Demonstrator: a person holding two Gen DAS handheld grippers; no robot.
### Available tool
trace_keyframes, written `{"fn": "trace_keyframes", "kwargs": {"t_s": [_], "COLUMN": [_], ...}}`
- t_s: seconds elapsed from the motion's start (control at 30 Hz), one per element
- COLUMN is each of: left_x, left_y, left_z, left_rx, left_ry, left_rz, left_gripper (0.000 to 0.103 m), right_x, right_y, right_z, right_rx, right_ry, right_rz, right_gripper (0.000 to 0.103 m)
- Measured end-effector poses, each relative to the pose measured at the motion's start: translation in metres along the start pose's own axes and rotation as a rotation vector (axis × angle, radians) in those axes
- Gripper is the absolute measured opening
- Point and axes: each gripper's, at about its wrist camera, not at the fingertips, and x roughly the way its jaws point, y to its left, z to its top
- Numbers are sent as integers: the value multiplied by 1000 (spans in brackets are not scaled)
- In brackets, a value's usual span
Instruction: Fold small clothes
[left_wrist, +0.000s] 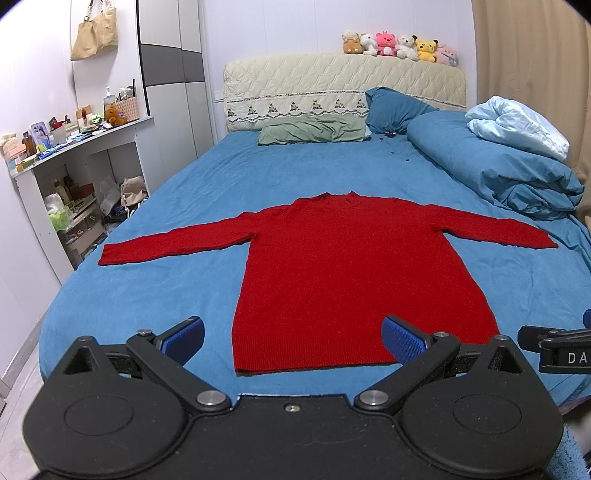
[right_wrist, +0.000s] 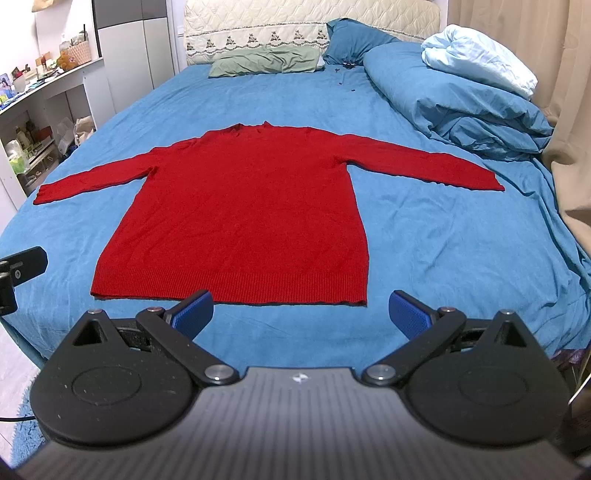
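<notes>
A red long-sleeved sweater (left_wrist: 343, 273) lies flat on the blue bed sheet (left_wrist: 155, 295), both sleeves spread out sideways and the hem nearest me. It also shows in the right wrist view (right_wrist: 243, 221). My left gripper (left_wrist: 293, 341) is open and empty, hovering above the hem, its blue pads wide apart. My right gripper (right_wrist: 301, 312) is open and empty just in front of the hem's right part. The right gripper's body shows at the right edge of the left wrist view (left_wrist: 554, 347).
A rolled blue duvet (left_wrist: 491, 166) with a pale blanket (left_wrist: 517, 125) lies along the bed's right side. Green (left_wrist: 314, 131) and blue (left_wrist: 395, 107) pillows sit by the headboard. Cluttered shelves (left_wrist: 74, 177) stand left of the bed. A beige curtain (right_wrist: 517, 44) hangs right.
</notes>
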Motion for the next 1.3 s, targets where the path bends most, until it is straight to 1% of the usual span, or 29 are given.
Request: {"fn": "trace_keyframes", "kwargs": {"t_s": [0.43, 0.5, 0.57, 0.67, 0.8, 0.9, 1.0, 1.1, 1.2, 1.23, 1.3], "left_x": [-5, -6, -7, -6, 14, 47, 95, 156, 217, 245, 288], "left_y": [2, 2, 2, -2, -22, -42, -69, -104, -137, -152, -175], "left_z": [0, 5, 13, 35, 75, 107, 141, 172, 190, 195, 200], "left_rx": [-3, -6, -14, -15, 36, 61, 95, 131, 149, 159, 170], "left_ry": [-11, -17, -29, -69, -120, -125, -127, -121, -103, -88, -63], "left_rz": [14, 12, 4, -9, -20, -52, -91, -128, -171, -187, -218], "left_gripper": [103, 103, 103, 103, 103, 103, 103, 103, 103, 103, 103], "right_x": [-7, -10, -12, -13, -2, 21, 56, 100, 149, 166, 199], "right_y": [1, 0, -3, -16, -44, -76, -114, -158, -204, -217, -244], "right_z": [4, 5, 10, 24, 49, 72, 92, 108, 119, 121, 123], "right_rx": [-3, -5, 1, 36, 99, 161, 234, 296, 360, 376, 413], "right_ry": [-16, -24, -35, -59, -85, -100, -116, -113, -98, -94, -93], "right_rz": [-2, -5, -5, -9, -37, -72, -121, -175, -221, -235, -264], "right_gripper": [103, 103, 103, 103, 103, 103, 103, 103, 103, 103, 103]}}
